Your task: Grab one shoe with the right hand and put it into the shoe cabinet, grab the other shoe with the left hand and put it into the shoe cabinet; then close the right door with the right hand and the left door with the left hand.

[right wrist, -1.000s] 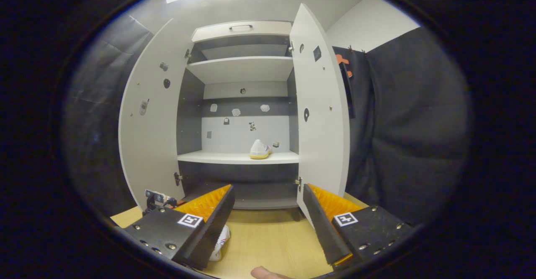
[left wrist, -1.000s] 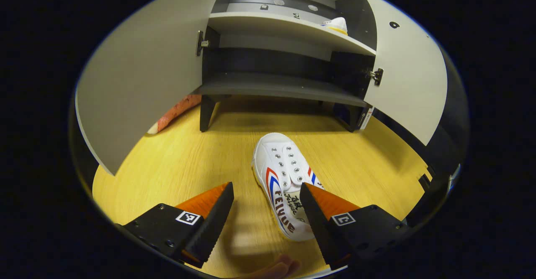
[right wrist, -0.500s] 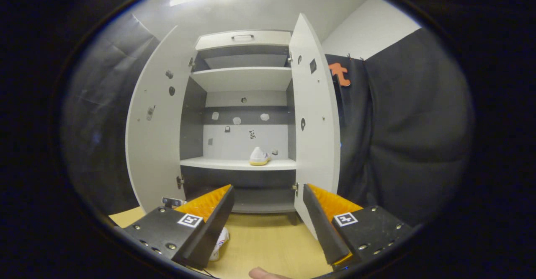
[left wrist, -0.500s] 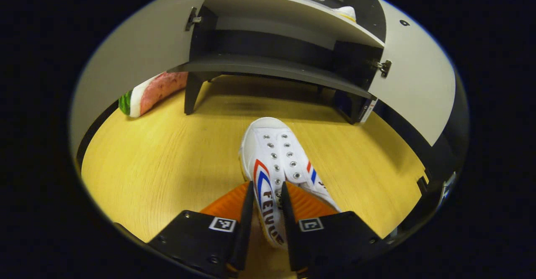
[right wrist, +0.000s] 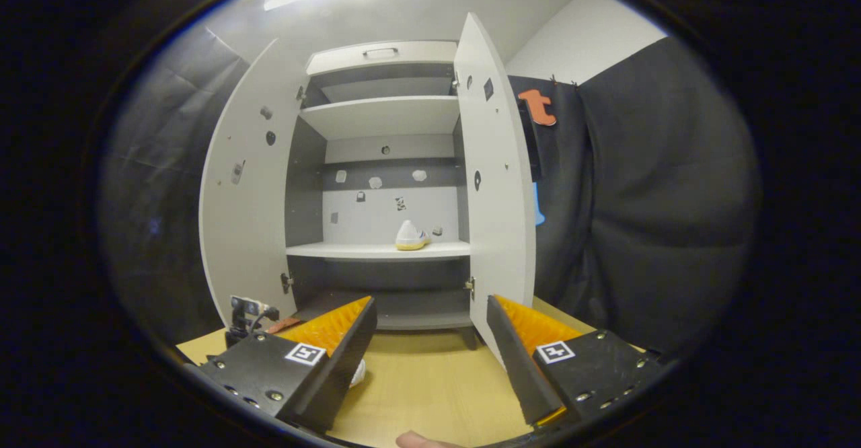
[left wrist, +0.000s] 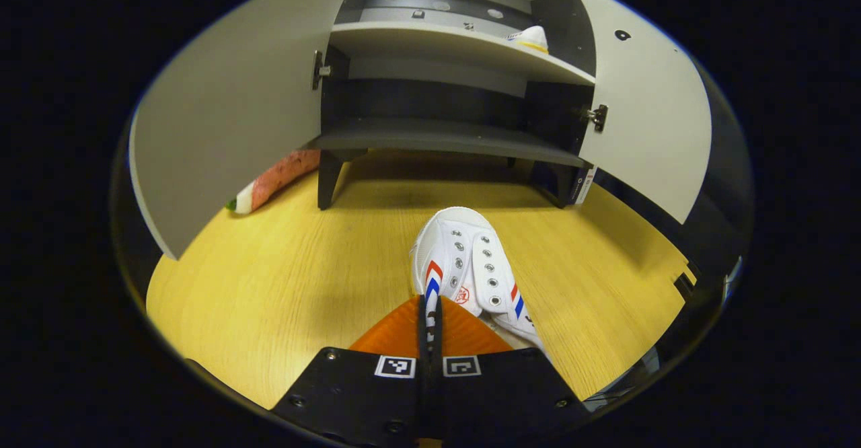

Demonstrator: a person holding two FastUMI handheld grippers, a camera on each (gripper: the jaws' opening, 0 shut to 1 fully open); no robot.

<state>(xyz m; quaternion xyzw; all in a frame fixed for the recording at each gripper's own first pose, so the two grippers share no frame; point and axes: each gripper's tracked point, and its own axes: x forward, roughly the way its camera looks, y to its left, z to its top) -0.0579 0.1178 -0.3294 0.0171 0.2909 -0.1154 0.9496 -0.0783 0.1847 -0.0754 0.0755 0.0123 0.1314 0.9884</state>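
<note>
On the wooden floor before the shoe cabinet, the white sneaker is pinched only at its collar edge by the left gripper; such thin purchase risks slipping during lifting. Right gripper gapes wide, empty.

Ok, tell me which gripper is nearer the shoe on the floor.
Left. The left gripper is shut on the side of the floor shoe. The right gripper hangs open, facing the cabinet, with the shoe low beside its left finger.
</note>
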